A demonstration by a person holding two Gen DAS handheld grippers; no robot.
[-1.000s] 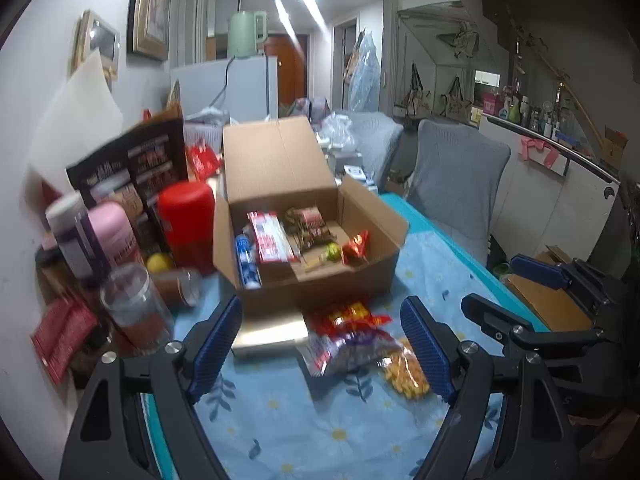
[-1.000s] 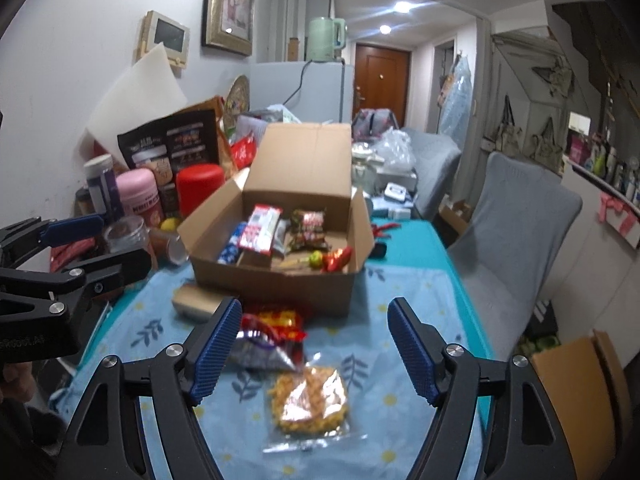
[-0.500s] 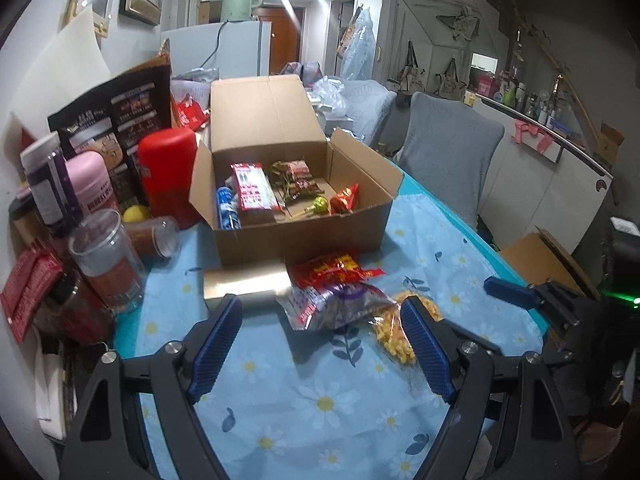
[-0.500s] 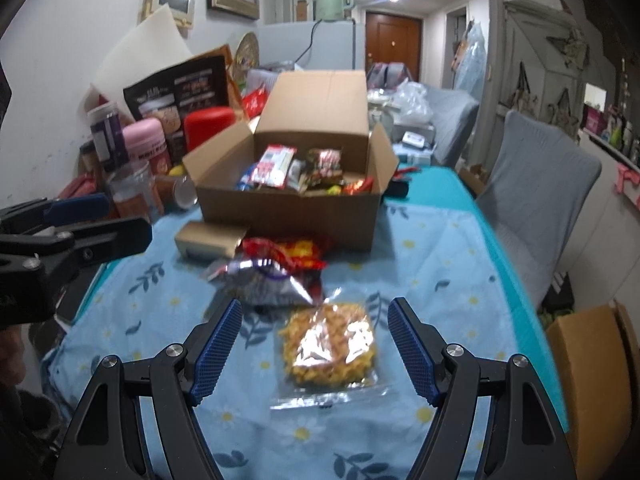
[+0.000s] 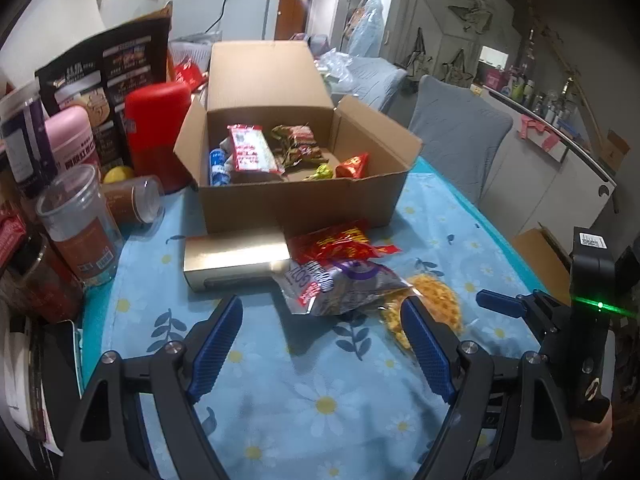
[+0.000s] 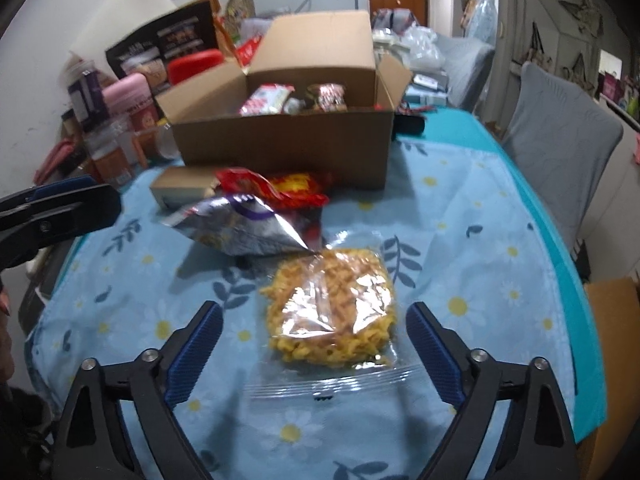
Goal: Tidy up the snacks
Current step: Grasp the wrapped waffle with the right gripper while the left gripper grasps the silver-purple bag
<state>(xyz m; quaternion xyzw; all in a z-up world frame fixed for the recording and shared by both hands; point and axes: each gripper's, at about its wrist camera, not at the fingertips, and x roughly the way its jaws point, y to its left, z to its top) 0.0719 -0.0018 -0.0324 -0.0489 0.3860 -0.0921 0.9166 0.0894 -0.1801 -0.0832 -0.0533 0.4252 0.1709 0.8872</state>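
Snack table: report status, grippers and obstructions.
Left gripper open, empty. Right gripper jaws just opening, clear noodle pack ahead, untouched. Silver bag overlaps pack's far corner.

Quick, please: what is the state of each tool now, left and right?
Left tool: open, holding nothing, above the silver snack bag.
Right tool: open, jaws have just been opening; clear bag of yellow snacks between them, not gripped.

right gripper just widened | clear noodle-snack bag between jaws, untouched
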